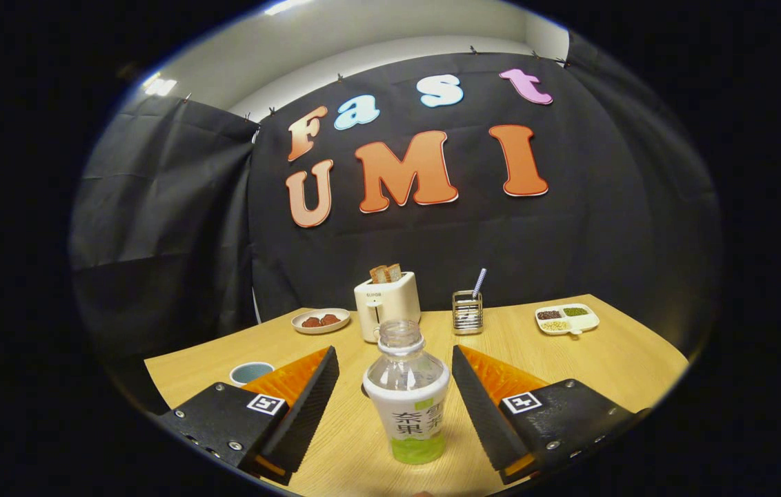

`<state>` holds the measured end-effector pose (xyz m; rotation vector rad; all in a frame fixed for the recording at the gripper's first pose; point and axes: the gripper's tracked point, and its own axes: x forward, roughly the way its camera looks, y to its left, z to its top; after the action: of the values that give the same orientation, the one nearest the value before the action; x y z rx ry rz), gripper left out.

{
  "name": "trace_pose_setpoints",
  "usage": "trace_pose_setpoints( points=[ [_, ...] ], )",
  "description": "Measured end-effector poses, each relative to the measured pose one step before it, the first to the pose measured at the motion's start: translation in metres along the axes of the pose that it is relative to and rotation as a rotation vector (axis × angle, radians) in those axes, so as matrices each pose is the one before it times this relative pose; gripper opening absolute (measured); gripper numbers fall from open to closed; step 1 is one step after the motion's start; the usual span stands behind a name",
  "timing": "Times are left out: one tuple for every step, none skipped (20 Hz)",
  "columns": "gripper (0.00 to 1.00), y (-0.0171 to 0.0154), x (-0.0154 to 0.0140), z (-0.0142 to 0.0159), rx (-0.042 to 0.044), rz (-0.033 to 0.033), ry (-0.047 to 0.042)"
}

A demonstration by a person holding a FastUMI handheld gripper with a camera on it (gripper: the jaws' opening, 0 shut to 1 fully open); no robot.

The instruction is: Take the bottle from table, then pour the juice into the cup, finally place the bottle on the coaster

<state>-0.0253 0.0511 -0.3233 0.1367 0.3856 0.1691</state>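
straddling the bottle (pixel 407 400), gripper (pixel 395 397) fingers wide, untouching, cup (pixel 251 373) left

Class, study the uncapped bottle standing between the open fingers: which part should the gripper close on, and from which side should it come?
Grip the bottle on its labelled middle, coming level from the near side as the gripper already does. It stands upright and open-topped, so a sideways hold should keep it vertical. The body is round and widest there, and one finger already flanks each side, not yet touching.
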Motion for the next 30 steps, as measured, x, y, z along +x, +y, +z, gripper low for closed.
trace_pose_setpoints(
  points=[
    [0.98, -0.00041, 0.00242, -0.0061, -0.00234, -0.00139, 0.00801],
    [0.98, -0.0006, 0.00167, -0.00586, -0.00343, -0.002, 0.01126],
    [0.98, -0.00097, 0.00166, -0.00594, -0.00258, -0.00229, 0.00919],
    [0.98, -0.0016, 0.00088, -0.00527, -0.00266, -0.0064, 0.01004],
    [0.98, -0.0026, 0.00072, -0.00684, -0.00219, -0.00775, 0.01174],
    [0.99, -0.00237, 0.002, -0.0068, 0.00168, -0.00981, 0.01248],
    [0.98, -0.00364, 0.0019, -0.00859, 0.00691, -0.00889, 0.01661],
    [0.98, -0.00274, 0.00153, -0.00814, 0.0134, -0.00824, 0.01742],
    [0.99, -0.00233, 0.00126, -0.00805, 0.01845, -0.00917, 0.01721],
    [0.99, -0.0009, 0.0008, -0.00487, 0.01934, -0.00345, 0.01125],
    [0.99, -0.00123, 0.00192, -0.00575, 0.01774, -0.00604, 0.01288],
    [0.98, -0.00195, 0.00145, -0.00481, 0.01443, -0.00701, 0.01077],
    [0.98, -0.00241, 0.00061, -0.00414, 0.01029, -0.0095, 0.00509],
    [0.97, -0.00083, 0.00088, -0.00484, 0.00616, -0.001, 0.00988],
    [0.95, 0.00099, 0.00001, -0.00598, 0.00593, 0.00015, 0.01281],
    [0.94, -0.00092, 0.00081, -0.00583, 0.00872, -0.00418, 0.01296],
    [0.92, 0.00016, 0.00076, -0.00401, 0.00998, -0.00022, 0.00745],
    [0.91, 0.00093, -0.00016, -0.00229, 0.00814, -0.00115, 0.00595],
    [0.87, 0.00099, -0.00198, 0.00247, 0.0112, 0.00456, -0.01092],
    [0.84, 0.00219, -0.00071, 0.00313, 0.00098, 0.0017, -0.00992],
    [0.78, 0.00138, 0.00173, -0.00036, -0.01209, -0.00828, -0.00592],
    [0.74, 0.00112, 0.00232, -0.00103, -0.02904, -0.00974, 0.0006],
    [0.71, 0.00036, -0.00168, 0.00233, -0.03144, -0.01385, -0.00725],
    [0.68, -0.00154, -0.00037, 0.00185, -0.03267, -0.01702, -0.00197],
    [0.65, -0.0007, -0.00015, 0.00365, -0.02132, -0.01476, -0.0059],
    [0.63, 0.00073, 0.00057, 0.00048, -0.01103, -0.00418, 0.00766],
    [0.61, 0.00104, 0.00075, -0.00043, -0.0044, -0.00216, 0.00712],
    [0.6, 0.00102, 0.00029, 0.00122, -0.00166, 0.00077, 0.00178],
    [0.6, 0.0015, -0.00079, 0.00197, -0.00329, 0.00025, -0.00157],
    [0.6, 0.00068, -0.00026, 0.00258, -0.01278, -0.00201, -0.0004]
  ],
)
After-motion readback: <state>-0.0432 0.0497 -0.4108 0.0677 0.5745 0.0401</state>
